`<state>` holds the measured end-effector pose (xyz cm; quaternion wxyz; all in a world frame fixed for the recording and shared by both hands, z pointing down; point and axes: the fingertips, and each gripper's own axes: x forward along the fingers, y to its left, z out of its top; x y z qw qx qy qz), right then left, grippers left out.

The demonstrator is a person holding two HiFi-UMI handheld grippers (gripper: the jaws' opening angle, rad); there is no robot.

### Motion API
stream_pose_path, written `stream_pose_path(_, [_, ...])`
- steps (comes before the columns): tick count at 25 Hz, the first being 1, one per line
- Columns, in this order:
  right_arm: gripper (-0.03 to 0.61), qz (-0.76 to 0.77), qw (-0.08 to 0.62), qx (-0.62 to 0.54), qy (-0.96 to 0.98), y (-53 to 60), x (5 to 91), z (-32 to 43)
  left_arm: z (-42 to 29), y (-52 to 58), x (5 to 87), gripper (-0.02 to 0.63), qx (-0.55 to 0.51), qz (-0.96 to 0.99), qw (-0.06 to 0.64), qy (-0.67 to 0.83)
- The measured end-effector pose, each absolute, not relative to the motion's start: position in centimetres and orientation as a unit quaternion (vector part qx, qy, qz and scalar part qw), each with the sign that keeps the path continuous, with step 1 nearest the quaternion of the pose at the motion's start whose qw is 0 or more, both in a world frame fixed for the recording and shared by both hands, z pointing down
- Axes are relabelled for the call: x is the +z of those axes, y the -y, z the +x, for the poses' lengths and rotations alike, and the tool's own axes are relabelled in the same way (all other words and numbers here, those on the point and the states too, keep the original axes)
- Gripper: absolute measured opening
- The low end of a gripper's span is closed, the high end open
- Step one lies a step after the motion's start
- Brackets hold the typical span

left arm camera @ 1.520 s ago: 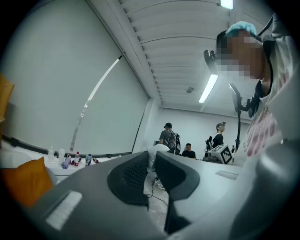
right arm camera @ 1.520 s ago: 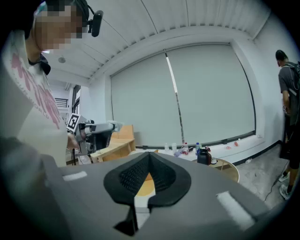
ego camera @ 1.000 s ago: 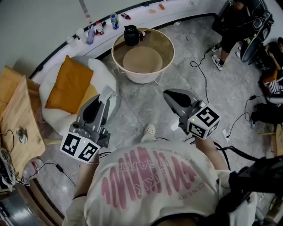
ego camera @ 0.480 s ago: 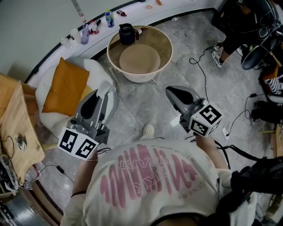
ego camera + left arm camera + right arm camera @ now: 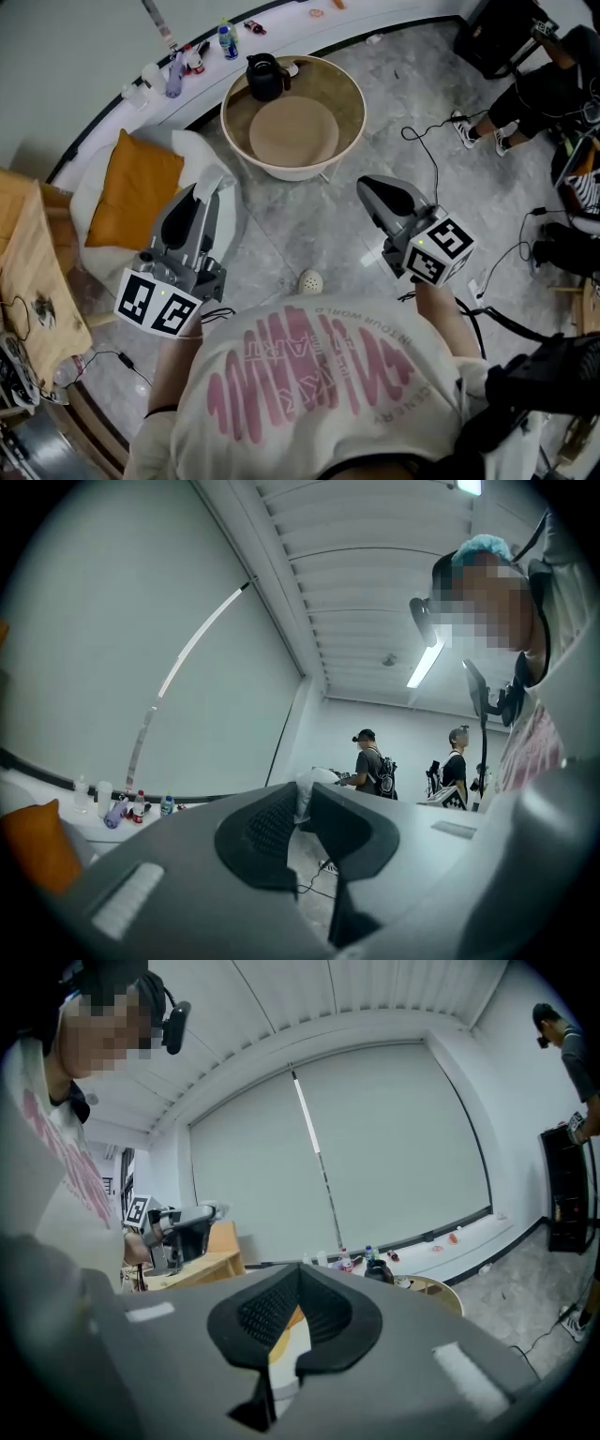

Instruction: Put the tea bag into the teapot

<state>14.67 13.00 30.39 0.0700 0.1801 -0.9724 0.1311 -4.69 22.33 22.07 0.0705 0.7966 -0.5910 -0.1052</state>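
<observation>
Currently: left gripper (image 5: 302,803) narrow, clamped on white tea bag (image 5: 315,780); right gripper (image 5: 298,1277) closed, empty; teapot (image 5: 263,77) at table's (image 5: 352,114) far edge.

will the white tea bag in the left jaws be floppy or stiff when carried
Probably floppy: the tea bag looks like soft crumpled white material poking past the left gripper jaws. Likely light, so it could slip if the pinch loosens.

Smooth marble-look floor (image 5: 300,225), cloth cushion (image 5: 131,192), glossy teapot (image 5: 263,77).
</observation>
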Motion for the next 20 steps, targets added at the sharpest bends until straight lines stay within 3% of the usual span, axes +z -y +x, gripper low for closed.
stream_pose_path(20, [0.006,0.216,0.045,0.137,0.966,-8.5,30.1,18.0,-3.0,-18.2,20.8,0.058,-0.091,0.806,0.048,0.583])
